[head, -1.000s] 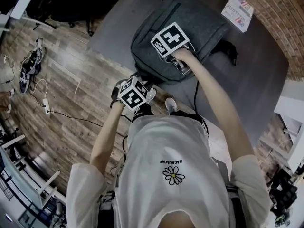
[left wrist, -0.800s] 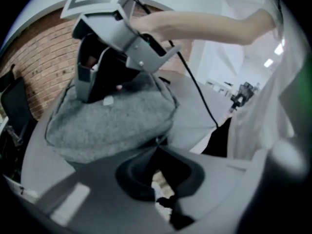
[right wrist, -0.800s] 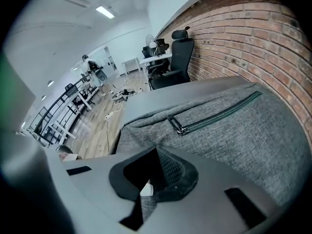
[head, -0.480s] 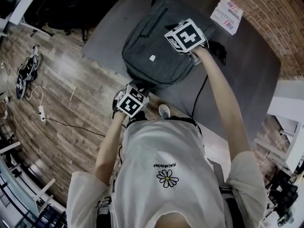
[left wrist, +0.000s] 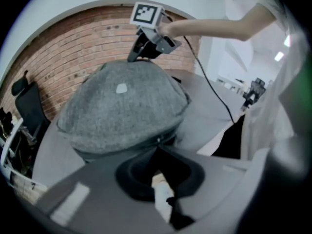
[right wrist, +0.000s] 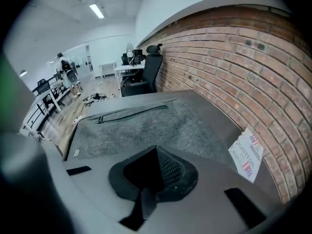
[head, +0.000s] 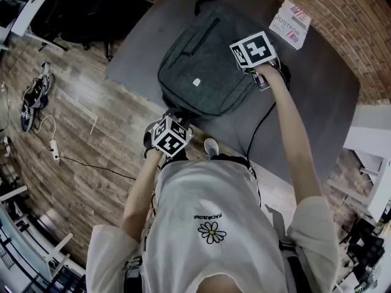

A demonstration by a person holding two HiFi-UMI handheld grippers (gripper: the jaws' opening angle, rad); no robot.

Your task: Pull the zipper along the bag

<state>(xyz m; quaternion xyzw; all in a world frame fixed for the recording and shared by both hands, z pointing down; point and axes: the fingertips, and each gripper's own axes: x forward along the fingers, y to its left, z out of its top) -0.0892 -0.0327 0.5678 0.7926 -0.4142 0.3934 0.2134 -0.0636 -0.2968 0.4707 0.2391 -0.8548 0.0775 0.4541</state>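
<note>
**Inspector A:** Location of the bag?

**Inspector B:** The grey bag (head: 204, 72) lies flat on the dark surface (head: 317, 102). Its carry handle (head: 206, 2) points toward the brick wall (right wrist: 234, 72). Its bottom end is at the surface's near edge, just in front of the person (head: 211, 224). A small pale label (head: 197, 82) faces up on the front panel.

**A:** The zipper?

**B:** A pocket zipper (right wrist: 131, 113) runs across the front panel and appears closed. Whether a zipper pull is caught in either claw cannot be told.

**A:** Left claw?

**B:** The left claw (left wrist: 158, 152) has its jaws together and points down at the bag's bottom end. A pale strip shows at the seam where the jaws meet. What it is cannot be determined.

**A:** Right claw?

**B:** The right claw (right wrist: 156, 152) is closed, jaws together. The head view places it at the bag's right edge, toward the handle end, beside a black strap (head: 284, 72). The left gripper view shows its tip down at the bag's rim.

**A:** Other items?

**B:** A printed leaflet (head: 291, 22) lies on the surface between the bag and the wall, apart from the bag.
</note>
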